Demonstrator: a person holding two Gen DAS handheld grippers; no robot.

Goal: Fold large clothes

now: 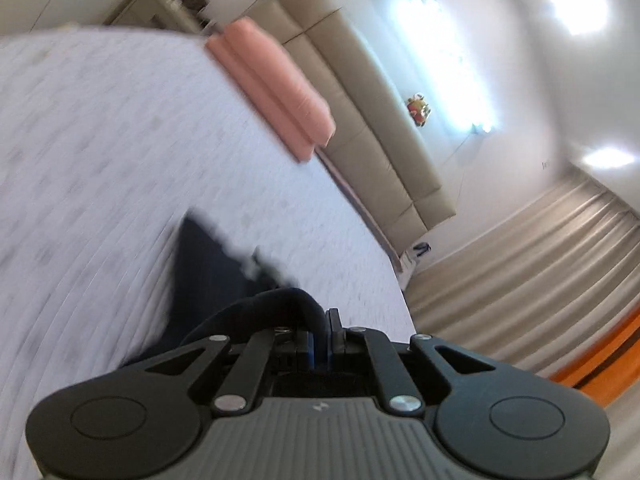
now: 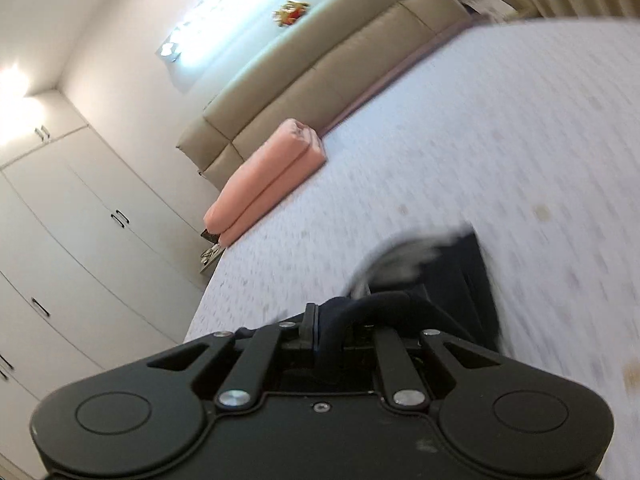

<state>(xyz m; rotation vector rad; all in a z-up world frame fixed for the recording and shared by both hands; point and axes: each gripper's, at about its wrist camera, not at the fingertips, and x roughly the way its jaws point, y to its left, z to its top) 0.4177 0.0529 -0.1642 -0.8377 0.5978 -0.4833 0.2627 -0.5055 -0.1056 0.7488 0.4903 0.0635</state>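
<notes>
Jaws hide pinched dark garment [image 1: 208,264] edges, blurred

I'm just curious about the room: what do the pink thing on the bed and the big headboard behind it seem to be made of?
The pink pillow looks like soft matte fabric over padding: it is plump, rounded and creased along the middle. The headboard looks like smooth beige leather or leatherette, judging by its padded panels, stitched seams and faint sheen; which of the two, I cannot tell.
</notes>
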